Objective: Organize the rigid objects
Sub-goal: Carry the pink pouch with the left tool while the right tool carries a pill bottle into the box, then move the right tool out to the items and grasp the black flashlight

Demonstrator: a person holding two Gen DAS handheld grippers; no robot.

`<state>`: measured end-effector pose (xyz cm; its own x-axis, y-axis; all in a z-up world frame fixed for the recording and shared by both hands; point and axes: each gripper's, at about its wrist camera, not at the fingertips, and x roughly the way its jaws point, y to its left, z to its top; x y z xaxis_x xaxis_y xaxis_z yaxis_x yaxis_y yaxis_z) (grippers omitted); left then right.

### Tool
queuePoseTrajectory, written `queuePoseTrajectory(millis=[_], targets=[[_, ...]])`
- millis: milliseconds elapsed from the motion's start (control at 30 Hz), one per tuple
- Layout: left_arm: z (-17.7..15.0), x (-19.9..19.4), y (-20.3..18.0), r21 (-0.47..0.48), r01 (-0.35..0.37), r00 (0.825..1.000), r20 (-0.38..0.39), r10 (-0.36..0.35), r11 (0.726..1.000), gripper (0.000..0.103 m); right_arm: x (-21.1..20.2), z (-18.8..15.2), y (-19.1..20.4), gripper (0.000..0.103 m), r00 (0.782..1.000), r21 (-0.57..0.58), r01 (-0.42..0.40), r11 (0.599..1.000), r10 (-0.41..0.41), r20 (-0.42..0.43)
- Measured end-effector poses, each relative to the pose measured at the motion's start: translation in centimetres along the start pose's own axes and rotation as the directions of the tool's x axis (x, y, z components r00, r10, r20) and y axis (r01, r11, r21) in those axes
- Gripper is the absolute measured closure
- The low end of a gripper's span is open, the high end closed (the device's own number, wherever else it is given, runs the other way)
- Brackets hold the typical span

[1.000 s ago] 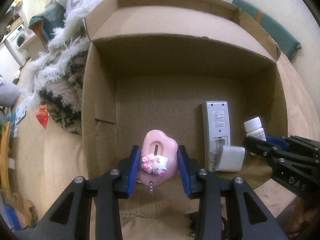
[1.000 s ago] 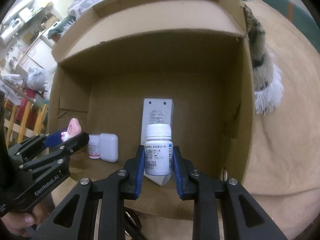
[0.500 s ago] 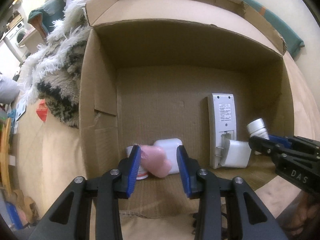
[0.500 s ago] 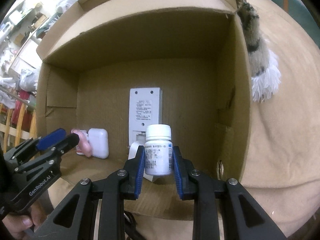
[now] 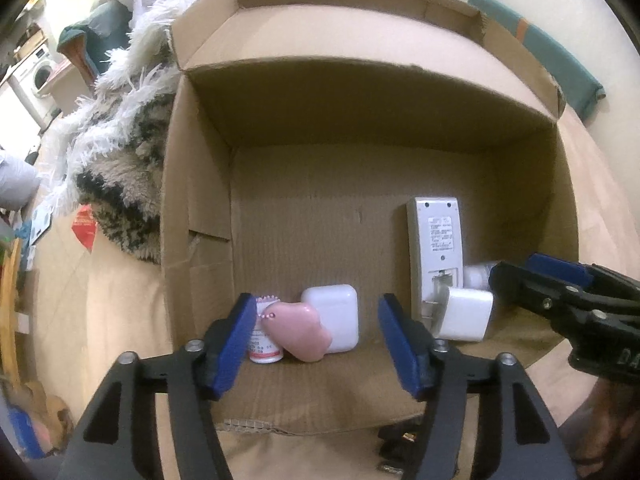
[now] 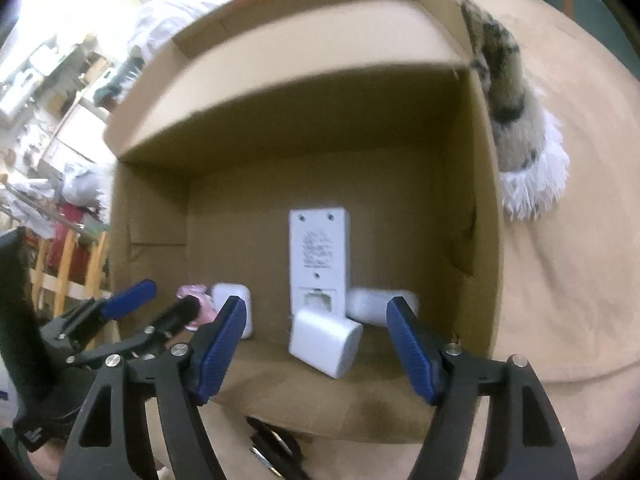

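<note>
1. Cardboard box open at top; every item lies along its near wall.
2. Left gripper: jaws opening, pads clear of the pink toy, which rests on the floor between them.
3. Toy leans on a small bottle and touches a white case.
4. Right gripper: jaws opening, nothing clamped.
5. White bottle lies on its side just beyond the right pads, beside the remote.
6. Remote lies back up; white adapter at its near end.
7. Shaggy rug outside the box.
</note>
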<state>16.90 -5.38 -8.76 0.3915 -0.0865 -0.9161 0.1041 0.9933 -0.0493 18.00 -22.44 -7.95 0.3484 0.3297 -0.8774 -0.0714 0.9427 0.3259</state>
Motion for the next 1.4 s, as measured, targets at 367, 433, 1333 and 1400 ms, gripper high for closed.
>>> queuePoseTrajectory(millis=[367,433,1333,1400], targets=[[0.1,-1.9,0.2,-0.009,-0.004,0.999,0.043,0.005,1.000,0.040,-0.2,0.0,0.1,0.021,1.000,0.001,0.014,1.000,-0.014,0.014],[-0.2,-2.3,-0.1,-0.010,-0.003,0.999,0.043,0.003,1.000,0.040,-0.3,-0.2,0.0,0.021,1.000,0.004,0.026,1.000,-0.026,0.010],[-4.9,-11.1,3.2,-0.073,-0.059,0.996,0.064,0.064,0.996,0.040,-7.3,-7.2,1.3,0.021,0.999,0.109,-0.033,0.993,0.031,0.021],[-6.0,-11.3,3.6,-0.092,-0.060,0.996,0.064,0.066,0.994,0.038,-7.1,-8.1,1.2,0.022,0.999,0.125,-0.034,0.992,0.033,0.008]])
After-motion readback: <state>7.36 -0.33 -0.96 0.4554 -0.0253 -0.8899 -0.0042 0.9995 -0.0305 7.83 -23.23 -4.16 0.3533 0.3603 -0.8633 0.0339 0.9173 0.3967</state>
